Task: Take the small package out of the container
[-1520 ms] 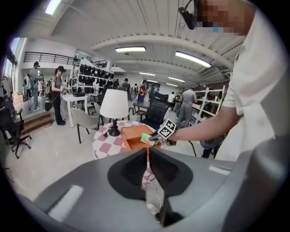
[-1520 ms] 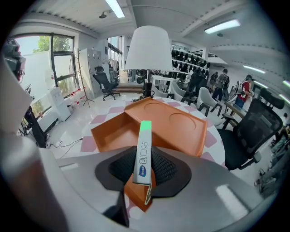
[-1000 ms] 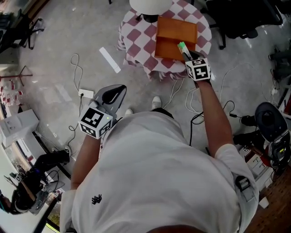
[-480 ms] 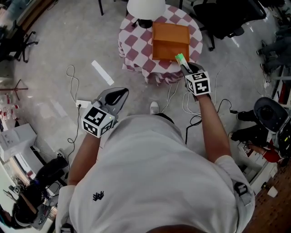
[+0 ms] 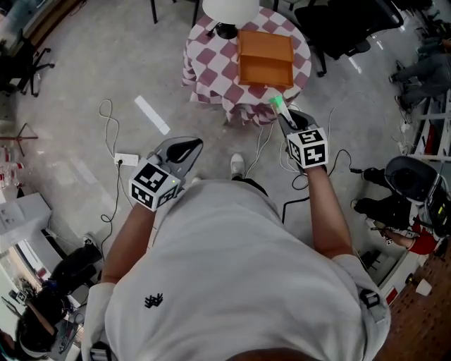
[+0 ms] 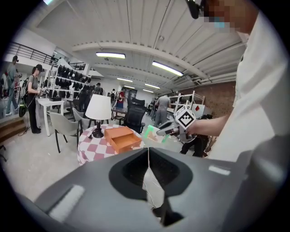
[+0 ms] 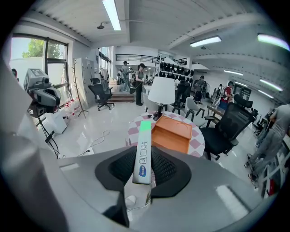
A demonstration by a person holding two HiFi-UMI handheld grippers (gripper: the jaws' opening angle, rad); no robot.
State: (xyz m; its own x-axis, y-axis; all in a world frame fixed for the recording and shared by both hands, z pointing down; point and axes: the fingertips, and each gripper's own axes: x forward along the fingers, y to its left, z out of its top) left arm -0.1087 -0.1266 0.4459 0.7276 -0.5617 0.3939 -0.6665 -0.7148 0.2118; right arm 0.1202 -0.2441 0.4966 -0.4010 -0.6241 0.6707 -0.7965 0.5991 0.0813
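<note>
The small package (image 7: 142, 154), a flat white pack with a green end, is clamped edge-on in my right gripper (image 7: 144, 174). In the head view this gripper (image 5: 285, 118) hangs over the floor just off the table's near edge, and the green tip of the package (image 5: 277, 105) points at the table. The container (image 5: 266, 56) is an orange wooden drawer box with its drawer pulled out; it also shows as the container (image 7: 172, 133) ahead of the package. My left gripper (image 5: 182, 149) hangs low at the left over the floor, and the left gripper (image 6: 148, 156) has its jaws together with nothing in them.
The box stands on a small round table (image 5: 211, 56) with a red-and-white checked cloth, beside a white lamp (image 5: 230, 8). Cables and a power strip (image 5: 127, 159) lie on the floor. Black office chairs (image 5: 345, 25) stand at the back right. People stand far off.
My right gripper with the package has drawn back from over the box to beyond the table's near edge. The table now sits farther up in the head view.
</note>
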